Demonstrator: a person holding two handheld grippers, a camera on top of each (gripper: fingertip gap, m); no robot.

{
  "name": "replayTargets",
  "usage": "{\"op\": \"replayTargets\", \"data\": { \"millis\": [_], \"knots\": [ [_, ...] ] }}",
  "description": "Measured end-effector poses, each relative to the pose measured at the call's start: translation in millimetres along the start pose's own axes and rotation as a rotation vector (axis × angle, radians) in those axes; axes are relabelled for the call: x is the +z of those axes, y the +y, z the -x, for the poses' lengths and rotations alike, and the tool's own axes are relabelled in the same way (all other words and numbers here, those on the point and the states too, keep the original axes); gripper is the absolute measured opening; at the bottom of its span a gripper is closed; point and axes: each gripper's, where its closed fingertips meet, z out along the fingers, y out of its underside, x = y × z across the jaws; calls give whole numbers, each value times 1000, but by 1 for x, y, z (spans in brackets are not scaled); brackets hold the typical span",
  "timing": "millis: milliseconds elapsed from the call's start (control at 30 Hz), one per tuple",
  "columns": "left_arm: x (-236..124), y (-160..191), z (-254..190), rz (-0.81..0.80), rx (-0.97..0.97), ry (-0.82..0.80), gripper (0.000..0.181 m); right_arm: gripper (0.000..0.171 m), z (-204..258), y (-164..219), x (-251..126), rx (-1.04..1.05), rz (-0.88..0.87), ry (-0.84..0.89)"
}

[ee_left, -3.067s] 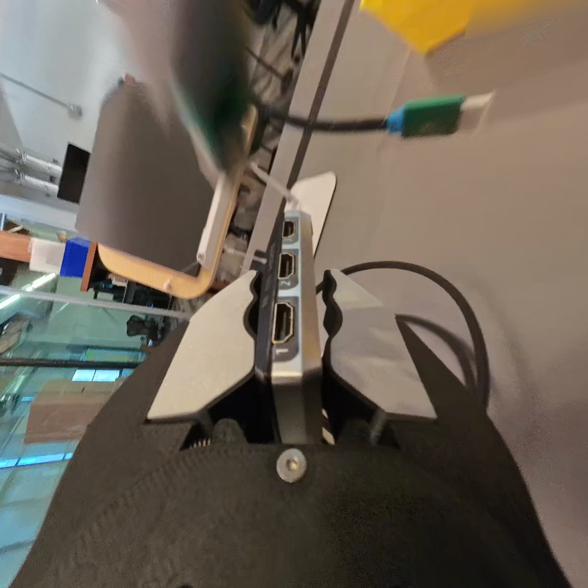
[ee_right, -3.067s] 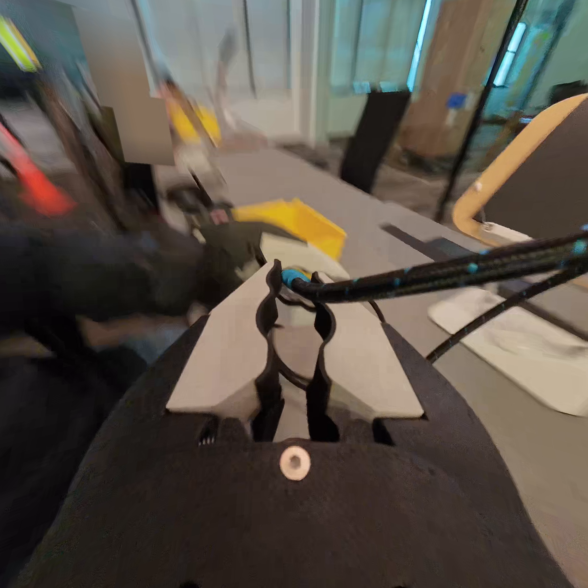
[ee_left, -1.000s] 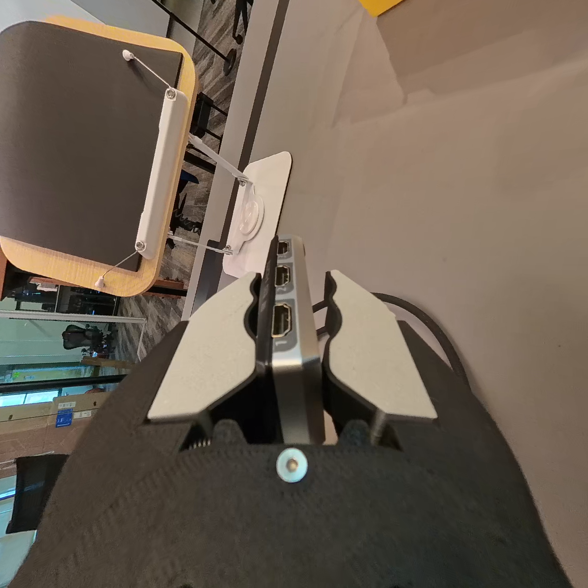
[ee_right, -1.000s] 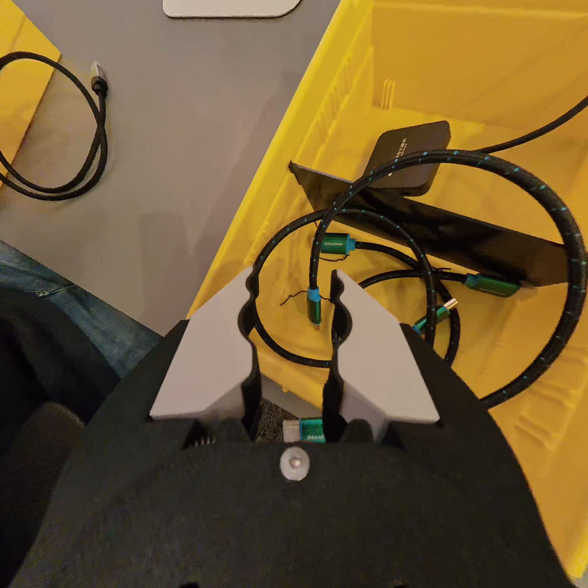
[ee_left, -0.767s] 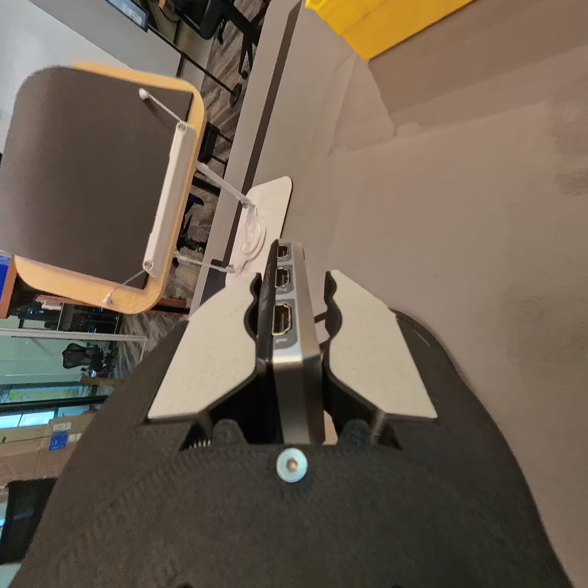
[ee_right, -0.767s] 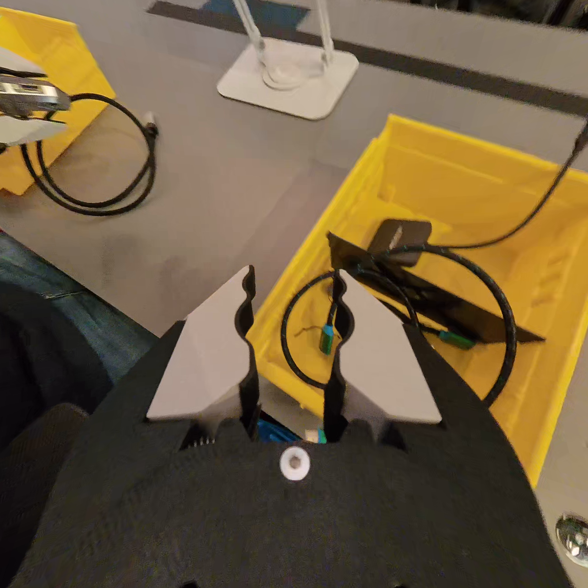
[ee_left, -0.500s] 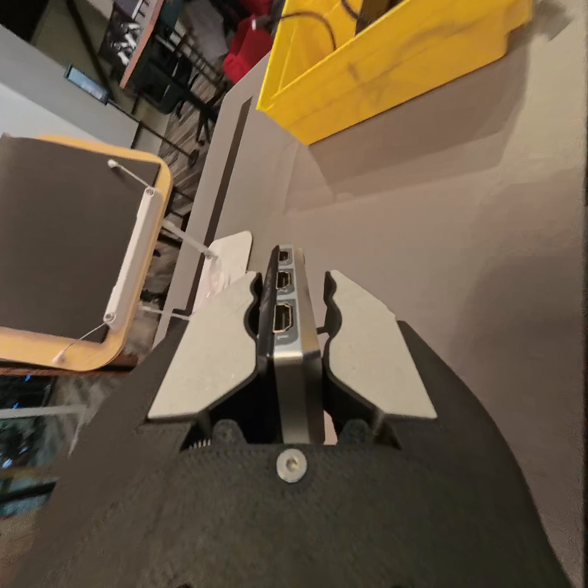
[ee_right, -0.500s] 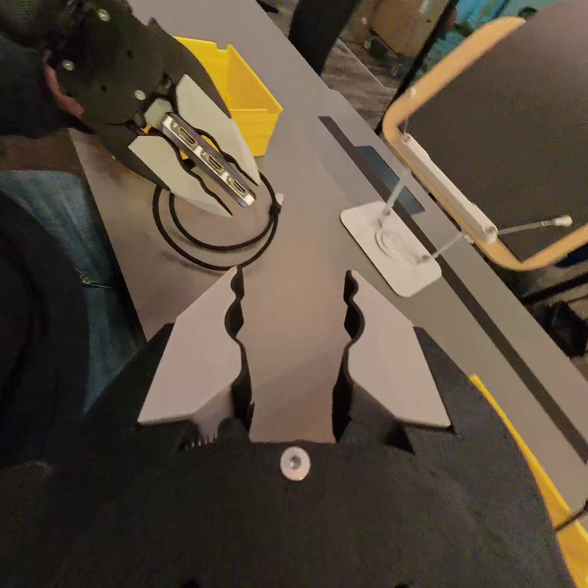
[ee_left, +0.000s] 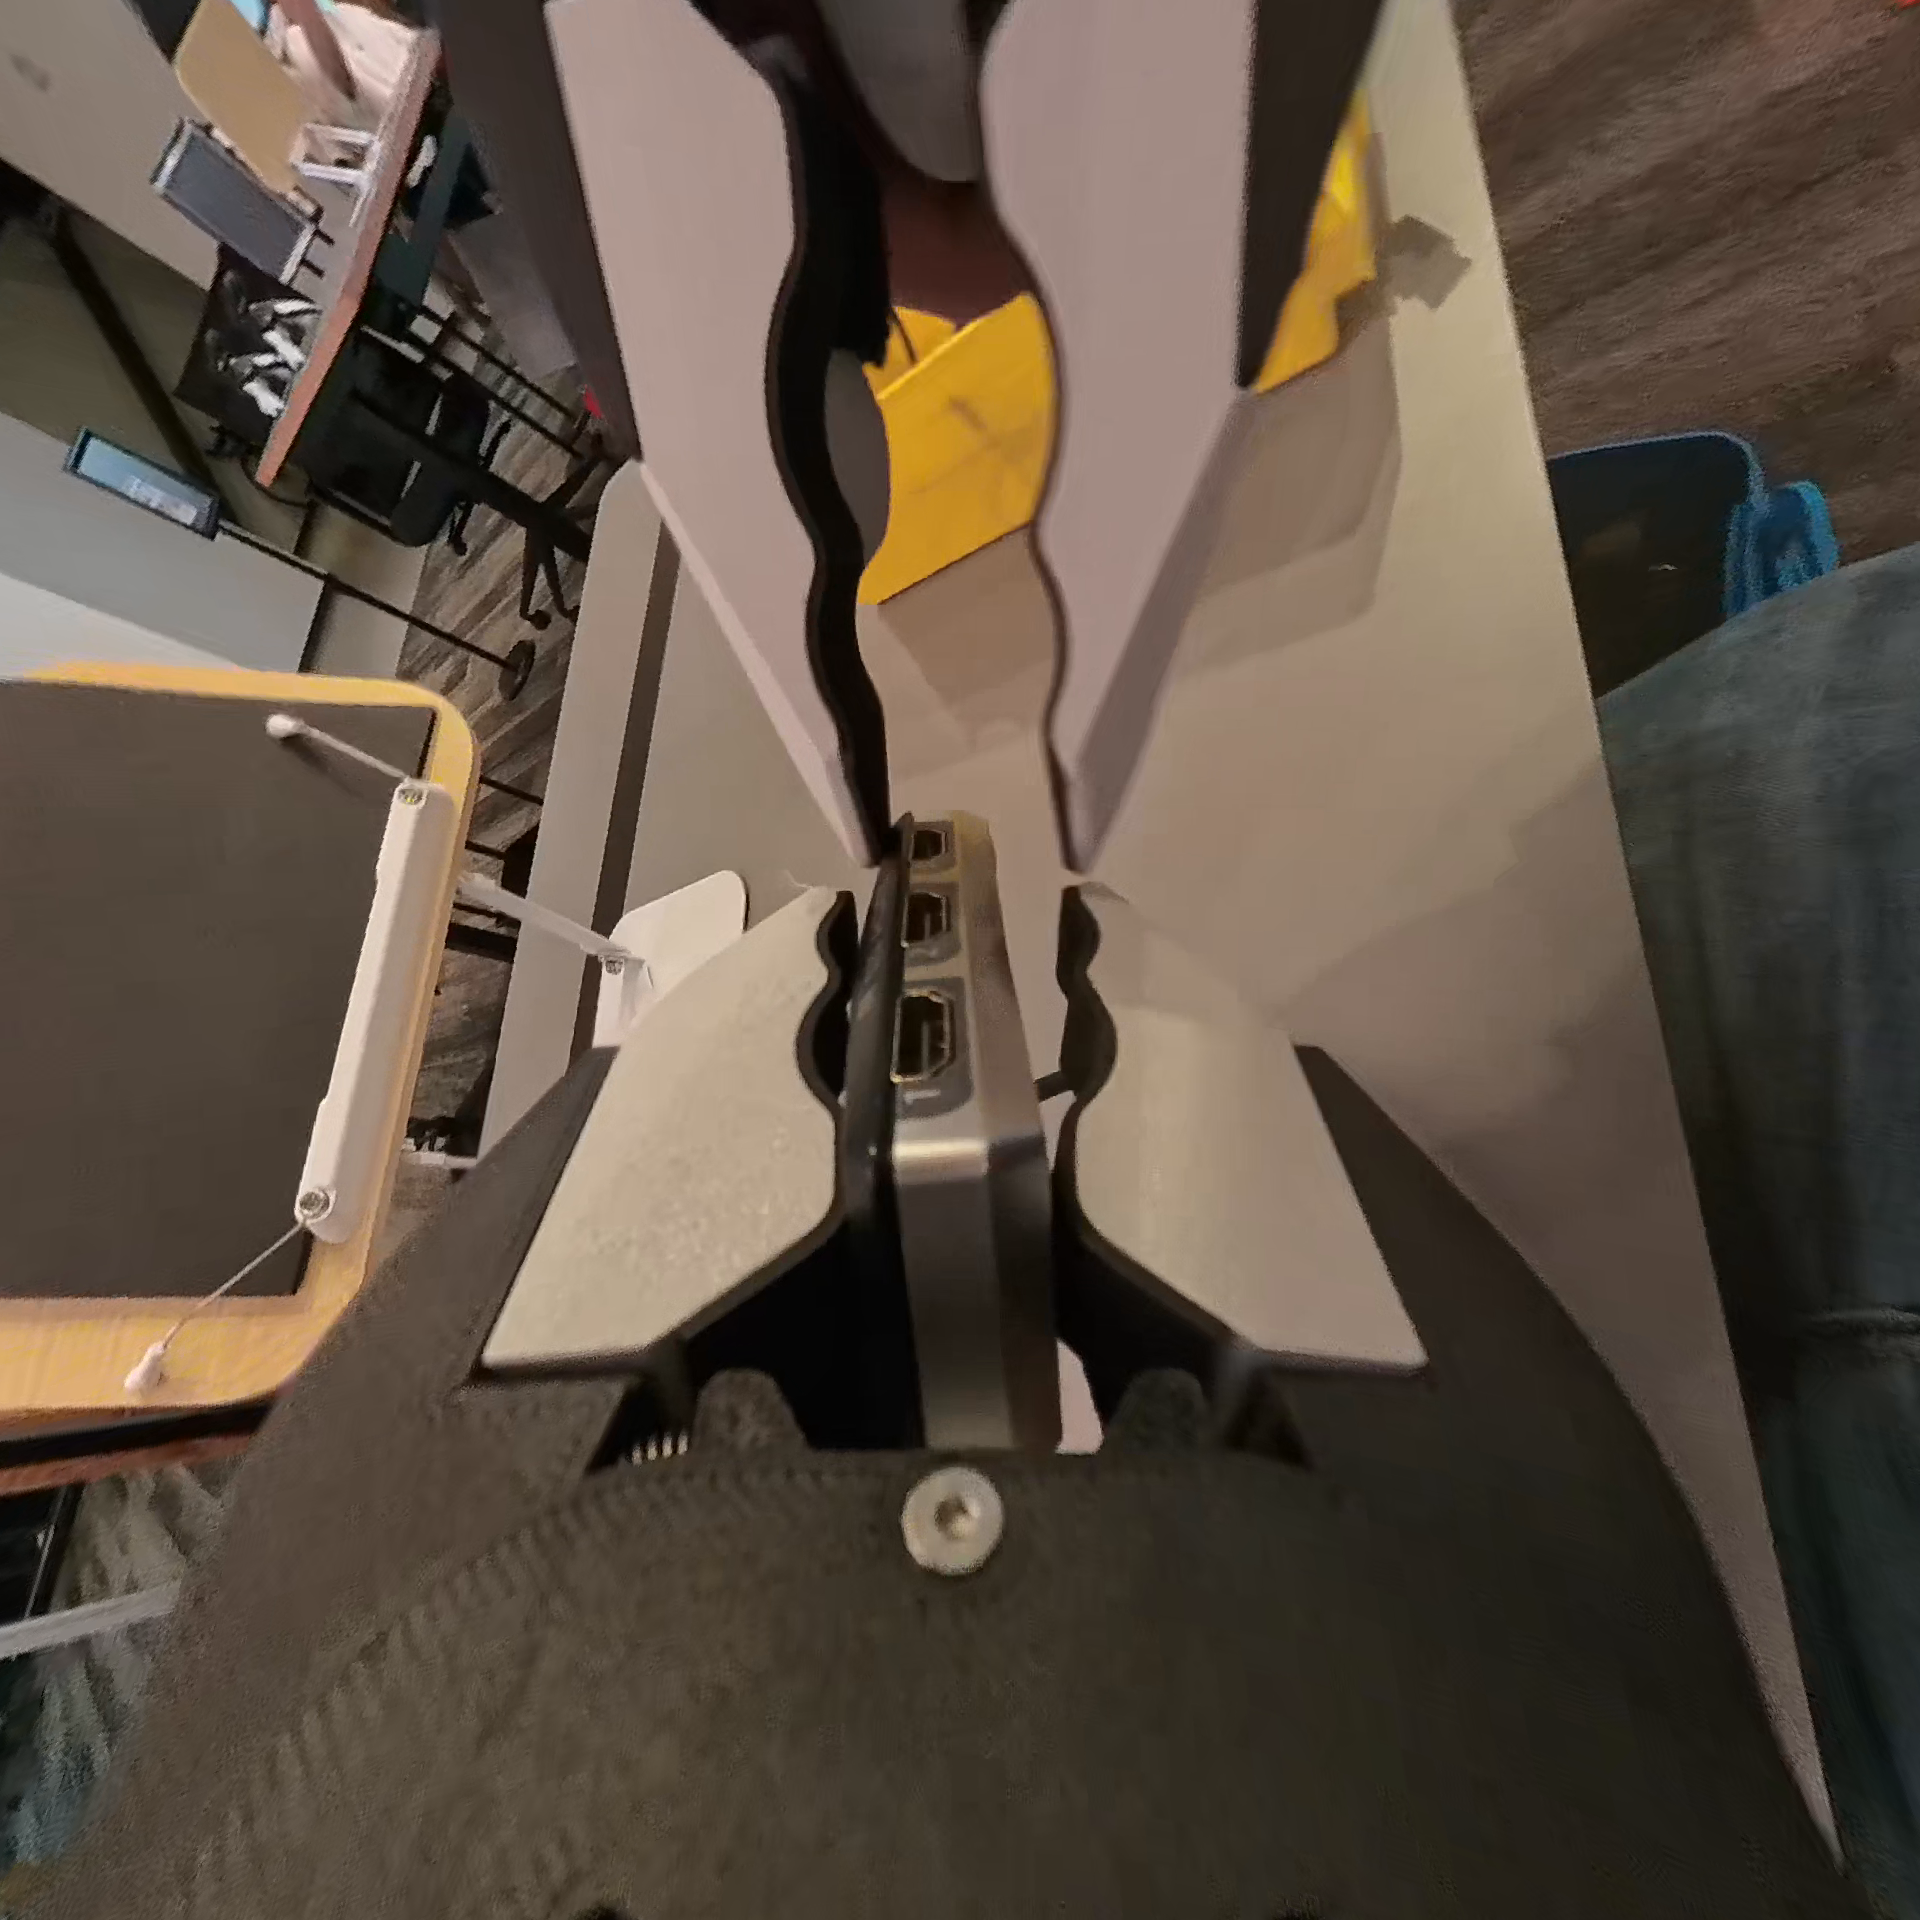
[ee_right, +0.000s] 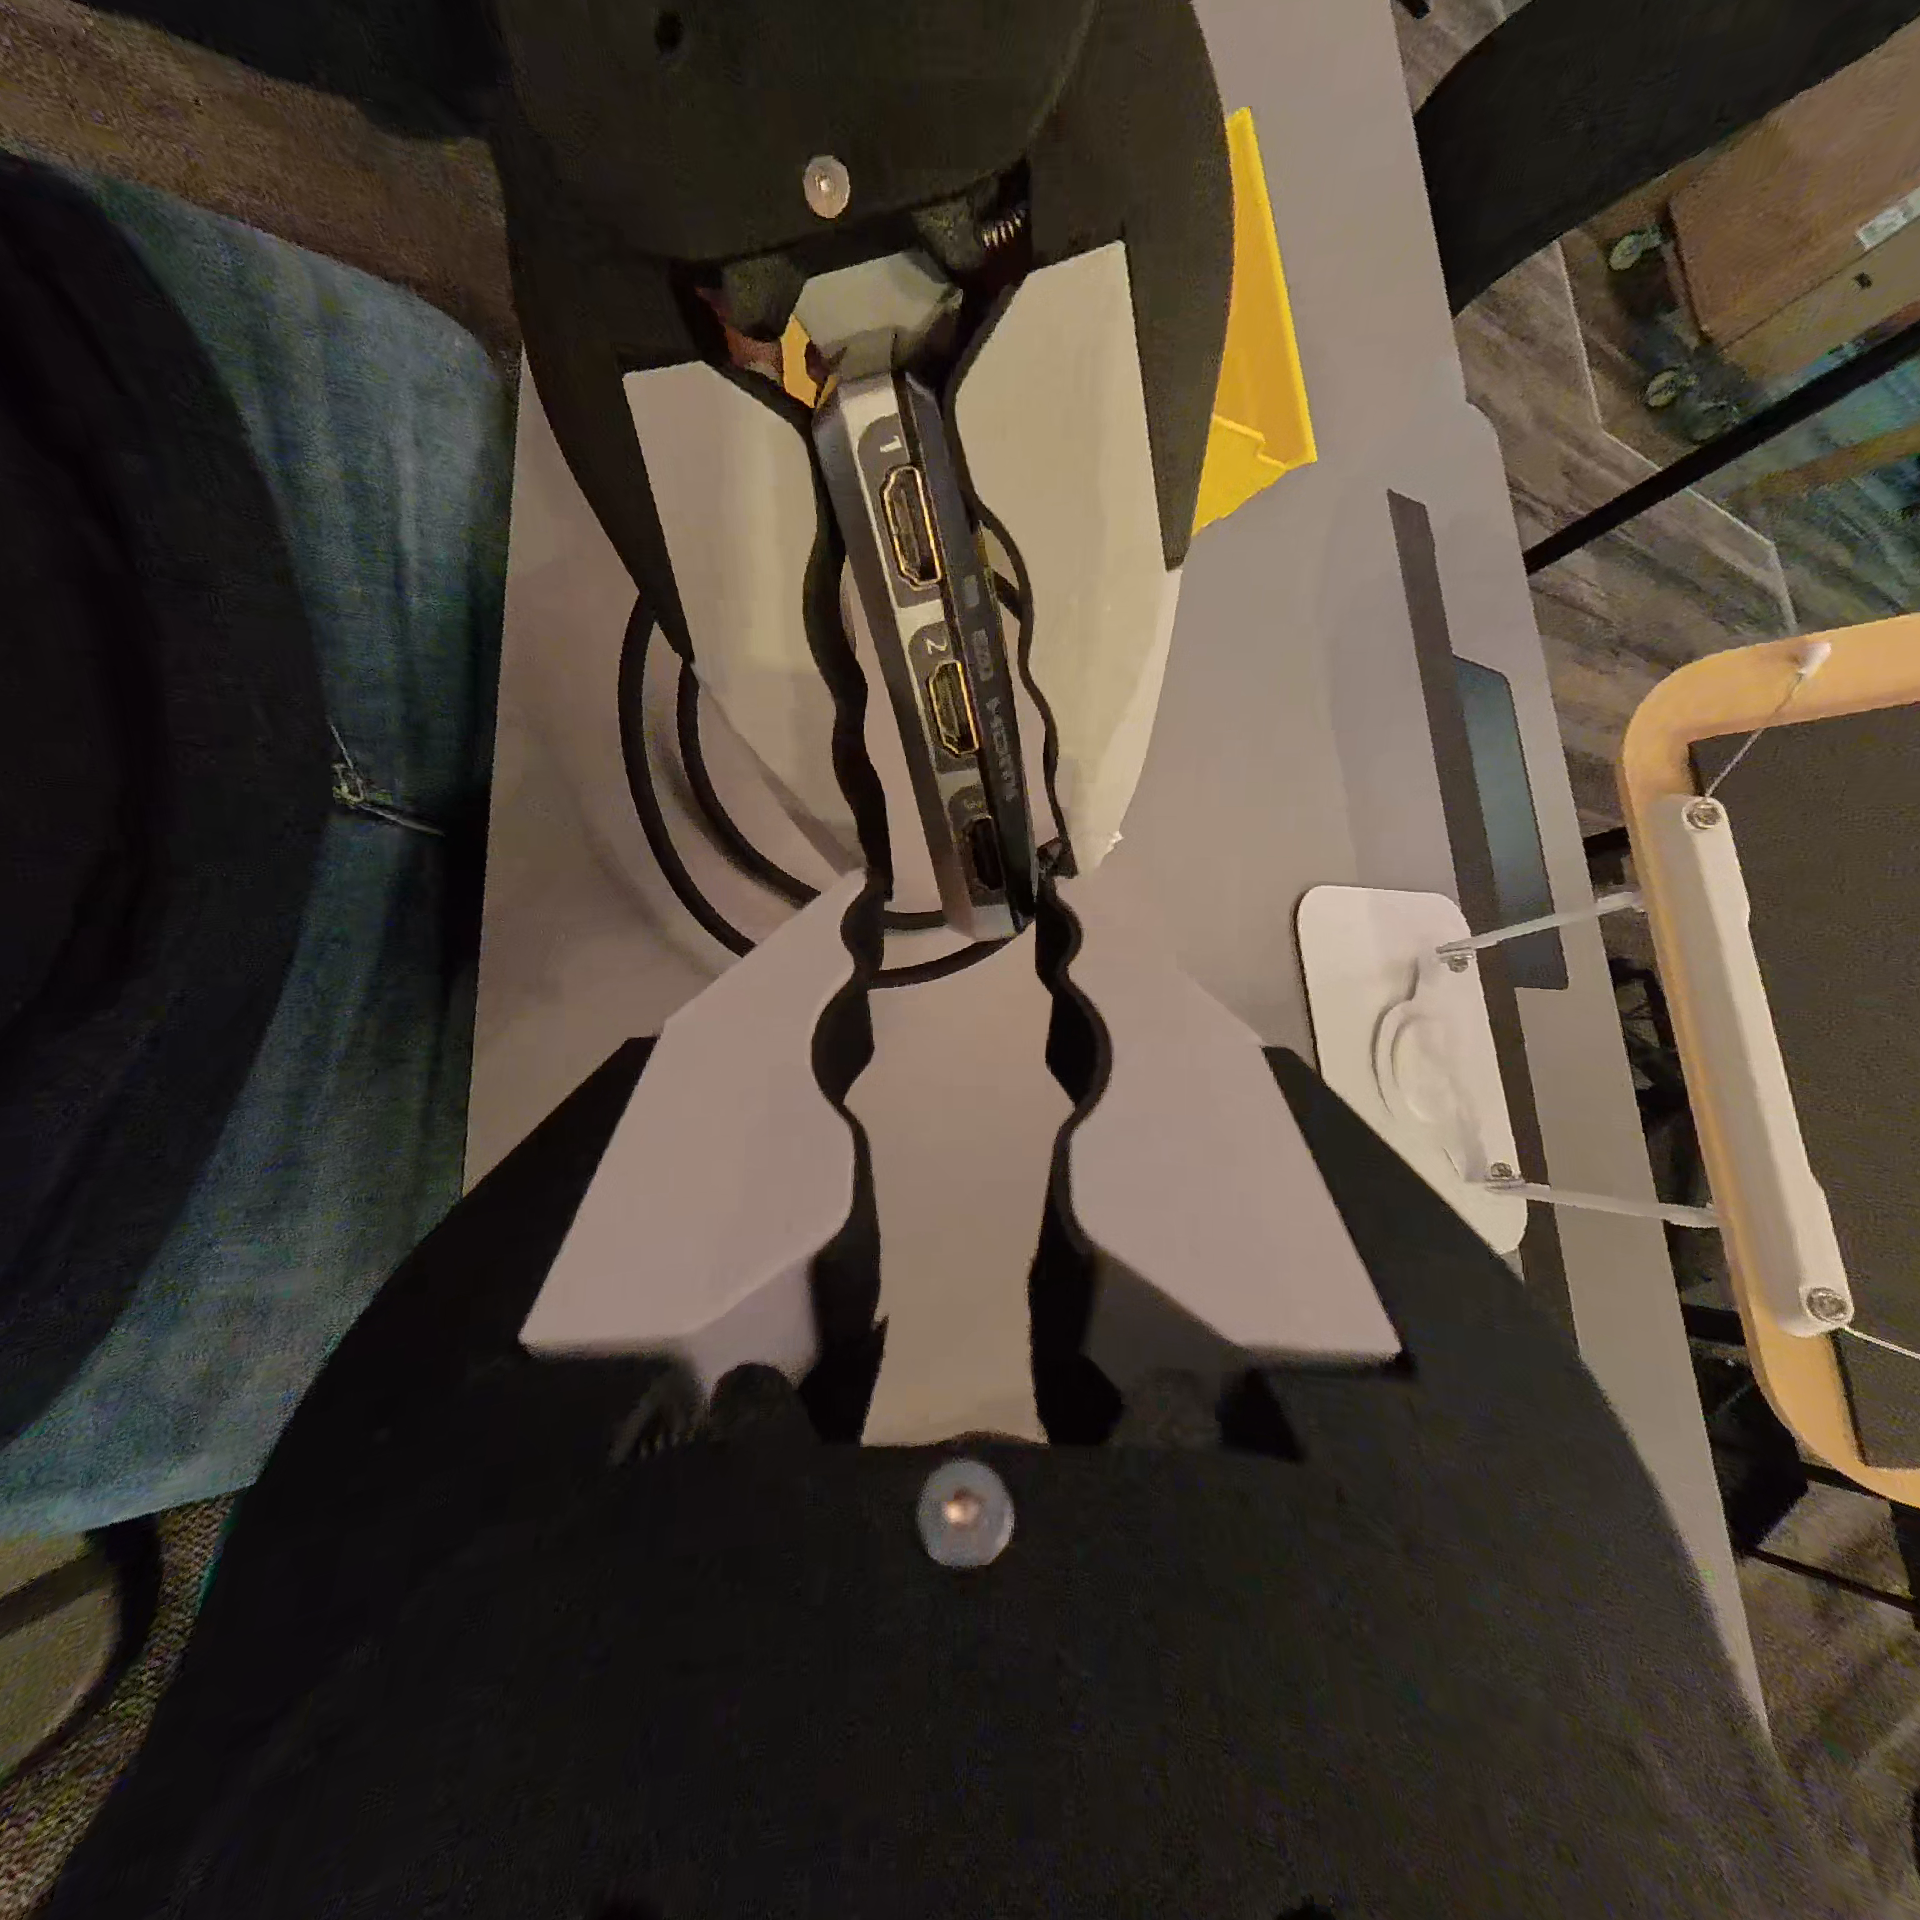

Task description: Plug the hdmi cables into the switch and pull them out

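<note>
My left gripper [ee_left: 956, 899] is shut on the HDMI switch [ee_left: 940, 1049], a slim grey and black box held edge-up with its three ports facing outward. My right gripper [ee_right: 956, 904] is open and empty. It faces the left gripper [ee_right: 977, 862] tip to tip, its fingertips [ee_right: 831, 935] just at the far end of the switch [ee_right: 935, 644]. In the left wrist view the right gripper [ee_left: 971, 847] comes down from the top. A black cable [ee_right: 665, 769] lies looped on the grey table under the switch. No HDMI plug is in view.
A yellow bin [ee_left: 966, 416] stands on the table behind the right gripper, and another yellow bin [ee_right: 1257, 343] behind the left. A white stand base [ee_right: 1403, 1039] carries a wood-framed dark panel [ee_right: 1787, 987] past the table edge. A person's jeans [ee_right: 312, 727] are alongside. My two grippers' fingertips are within a few centimetres of each other.
My right gripper left the yellow bin with its cables, swung across the table and closed in on the switch, open and empty. My left gripper turned with the switch toward it.
</note>
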Motion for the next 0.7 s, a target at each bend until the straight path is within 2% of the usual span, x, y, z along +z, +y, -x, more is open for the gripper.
{"op": "replayTargets", "data": {
  "millis": [133, 300, 433, 533, 700],
  "knots": [
    [-1, -8, -8, -1, 38, 31, 37, 17, 3, 0, -1, -38, -14, -24],
    [1, -6, -10, 10, 32, 37, 37, 16, 6, 4, 6, -93, 26, 11],
    [1, -5, -1, 13, 10, -8, 37, 16, 0, 3, 1, -60, 15, 47],
    [3, 11, 16, 130, 8, -88, 62, 16, -13, 15, -5, -34, 73, 104],
    [-6, 12, 41, 134, -33, -222, 69, 15, -41, 25, -22, 46, 91, 197]
  ]
}}
